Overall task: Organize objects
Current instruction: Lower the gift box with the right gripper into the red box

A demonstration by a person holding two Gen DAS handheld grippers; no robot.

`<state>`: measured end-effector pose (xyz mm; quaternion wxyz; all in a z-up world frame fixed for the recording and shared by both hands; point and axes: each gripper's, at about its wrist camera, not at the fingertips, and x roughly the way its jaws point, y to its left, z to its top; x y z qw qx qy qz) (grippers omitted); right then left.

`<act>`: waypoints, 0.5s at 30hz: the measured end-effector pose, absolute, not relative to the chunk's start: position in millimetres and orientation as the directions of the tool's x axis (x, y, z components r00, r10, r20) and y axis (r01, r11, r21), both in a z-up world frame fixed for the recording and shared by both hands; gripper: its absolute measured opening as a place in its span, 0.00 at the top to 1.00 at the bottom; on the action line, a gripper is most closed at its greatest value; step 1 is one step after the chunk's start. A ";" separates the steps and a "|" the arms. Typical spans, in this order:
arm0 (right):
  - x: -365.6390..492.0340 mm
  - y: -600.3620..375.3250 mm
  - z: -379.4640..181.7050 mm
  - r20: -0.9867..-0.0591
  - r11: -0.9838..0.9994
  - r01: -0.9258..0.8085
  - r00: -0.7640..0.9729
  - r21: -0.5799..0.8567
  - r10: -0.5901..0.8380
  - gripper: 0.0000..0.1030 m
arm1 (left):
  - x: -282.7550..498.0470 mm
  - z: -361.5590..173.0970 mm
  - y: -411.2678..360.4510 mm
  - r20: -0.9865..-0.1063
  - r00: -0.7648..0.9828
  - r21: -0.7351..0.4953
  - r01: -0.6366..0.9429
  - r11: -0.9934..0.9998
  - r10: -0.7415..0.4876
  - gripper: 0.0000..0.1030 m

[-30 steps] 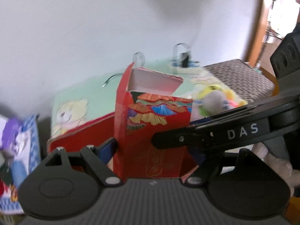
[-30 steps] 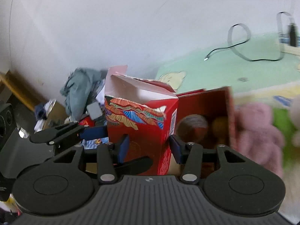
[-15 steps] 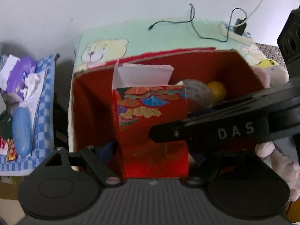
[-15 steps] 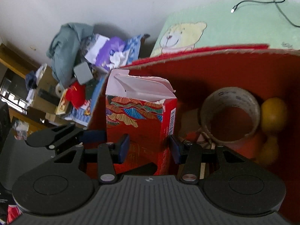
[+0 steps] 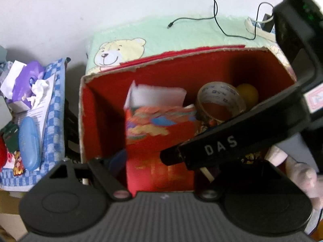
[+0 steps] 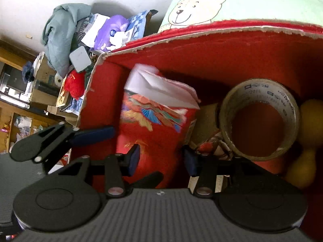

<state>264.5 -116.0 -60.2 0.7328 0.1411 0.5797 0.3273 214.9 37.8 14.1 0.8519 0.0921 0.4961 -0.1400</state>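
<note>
A red carton [image 5: 159,133] with a fan print and an open white top stands inside the big red cardboard box [image 5: 181,56], towards its left side. My left gripper [image 5: 159,161] is shut on the carton's wide faces; its right finger is hidden behind the right gripper's black arm [image 5: 222,145]. In the right wrist view my right gripper [image 6: 161,159] is shut on the same carton [image 6: 155,125], a blue pad on each side. One left-gripper finger [image 6: 92,136] lies against the carton's left face. A tape roll [image 6: 258,119] and a yellow object [image 6: 310,113] lie to its right.
The box sits on a green bear-print blanket [image 5: 161,36] with a black cable [image 5: 216,18]. On the left, a blue checked cloth holds a purple tissue pack [image 5: 28,80] and a blue case [image 5: 29,143]. A pink plush [image 5: 298,173] lies at the right. Grey clothing [image 6: 62,32] is piled beyond.
Both grippers have carried the carton down from above the box rim into the red box and tilted to look downward. The last half second shows little movement.
</note>
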 end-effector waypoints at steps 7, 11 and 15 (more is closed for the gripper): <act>265.3 -123.6 -61.5 -0.732 0.736 -0.264 0.132 0.624 0.668 0.54 | 215.4 14.3 38.9 -0.870 0.473 0.023 0.324 0.946 -0.140 0.19; 263.6 -127.9 -60.7 -0.730 0.743 -0.240 0.160 0.624 0.665 0.59 | 221.6 8.1 30.9 -0.871 0.479 0.051 0.313 0.948 -0.111 0.19; 263.6 -130.2 -59.4 -0.756 0.784 -0.194 0.210 0.590 0.620 0.59 | 216.8 10.3 30.4 -0.855 0.512 0.100 0.315 0.944 -0.080 0.19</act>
